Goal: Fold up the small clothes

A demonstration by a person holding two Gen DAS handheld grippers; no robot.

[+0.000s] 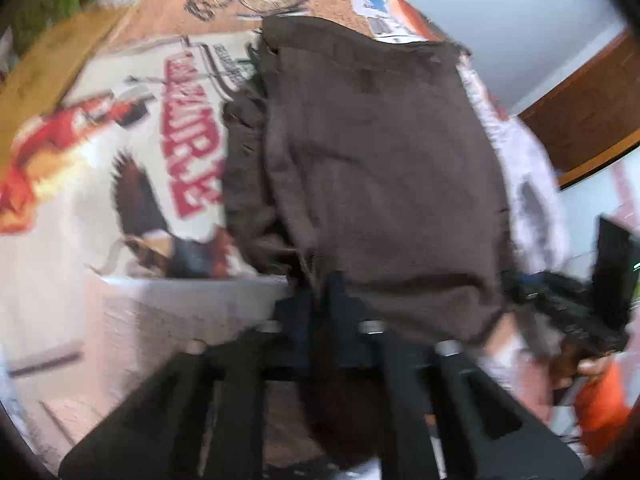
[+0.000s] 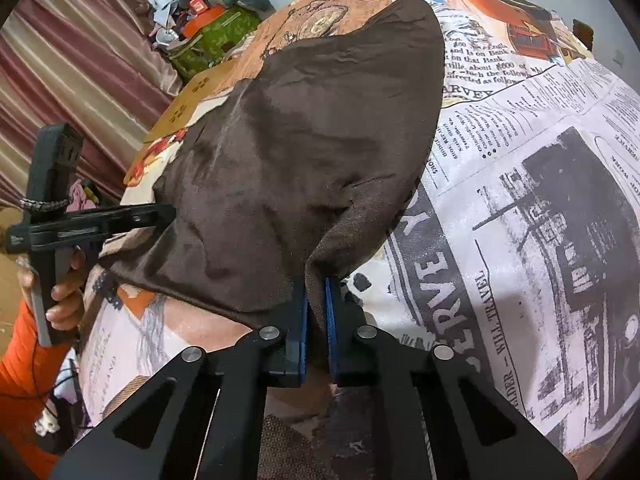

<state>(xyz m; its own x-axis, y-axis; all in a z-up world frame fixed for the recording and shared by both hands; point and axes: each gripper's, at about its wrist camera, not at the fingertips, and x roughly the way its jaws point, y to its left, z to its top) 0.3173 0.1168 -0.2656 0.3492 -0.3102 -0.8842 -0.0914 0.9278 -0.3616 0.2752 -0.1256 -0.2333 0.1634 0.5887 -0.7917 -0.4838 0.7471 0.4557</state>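
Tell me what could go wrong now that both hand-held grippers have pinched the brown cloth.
The right hand-held gripper pinches only a corner of the brown cloth, so it might slip free when lifted. The left hand-held gripper seems to clamp bunched layers, which could fold crookedly. The printed sheet underneath might drag along.

Black claw [image 2: 316, 304] frames, blue pads [image 2: 331, 320], silver screws [image 2: 269, 333] are seen; orange sleeve [image 2: 20, 360] is worn.

Printed bedsheet [image 2: 540, 200] open rightward; clutter pile [image 2: 208, 20] blocks far-left corner.
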